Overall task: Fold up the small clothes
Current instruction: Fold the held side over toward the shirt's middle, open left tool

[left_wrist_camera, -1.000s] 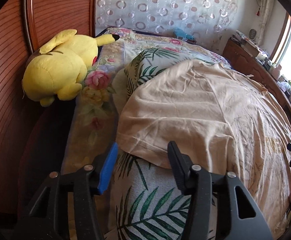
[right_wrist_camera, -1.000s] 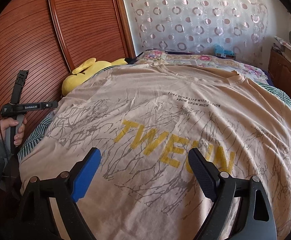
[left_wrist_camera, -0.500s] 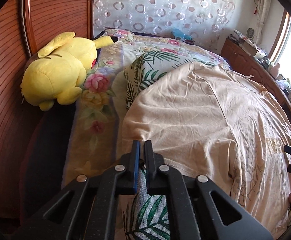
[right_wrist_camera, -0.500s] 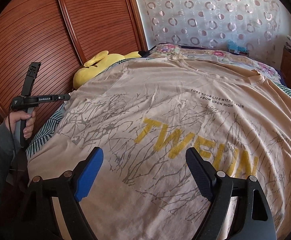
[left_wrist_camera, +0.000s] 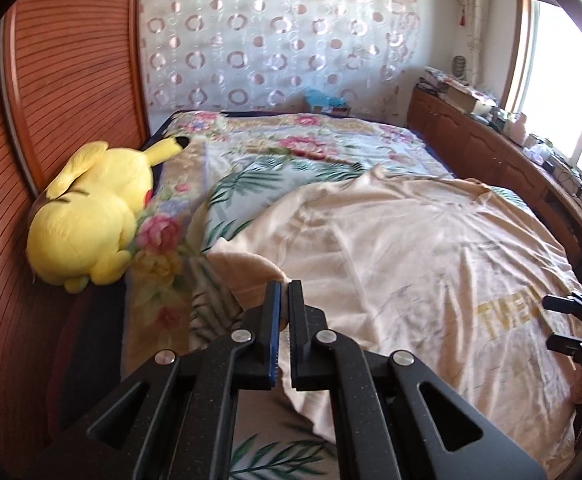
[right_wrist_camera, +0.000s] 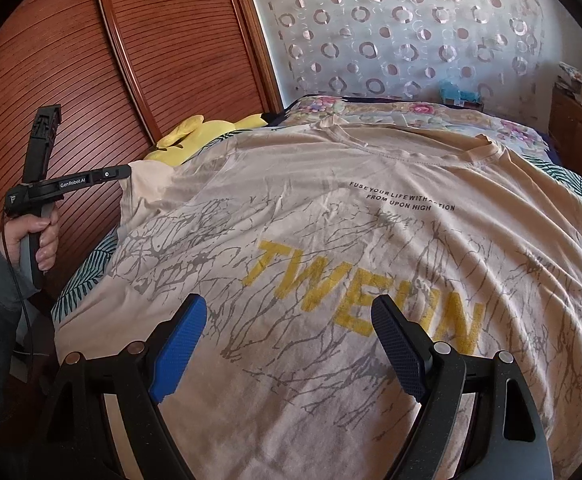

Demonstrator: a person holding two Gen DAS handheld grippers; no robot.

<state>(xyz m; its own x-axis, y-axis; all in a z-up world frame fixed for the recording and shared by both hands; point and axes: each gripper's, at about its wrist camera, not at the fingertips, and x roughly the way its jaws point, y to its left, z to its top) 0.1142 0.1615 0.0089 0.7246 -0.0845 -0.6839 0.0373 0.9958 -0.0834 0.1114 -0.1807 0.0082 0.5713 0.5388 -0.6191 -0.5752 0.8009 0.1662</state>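
The left gripper [left_wrist_camera: 284, 300], whose fingers were spread a second ago, has clamped on the sleeve edge of the beige T-shirt [left_wrist_camera: 411, 248] and lifted it: in the right wrist view the sleeve [right_wrist_camera: 147, 180] hangs from it at the left of the frame, clear of the bed [left_wrist_camera: 311, 140]. The right gripper [right_wrist_camera: 291, 320] hovers over the printed chest at the bottom of its own frame, fingers wide apart, gripping nothing. The shirt lies front-up across the bedspread; a yellow plush toy [left_wrist_camera: 91, 208] sits at the left. I'd say the first sleeve fold inward has begun.
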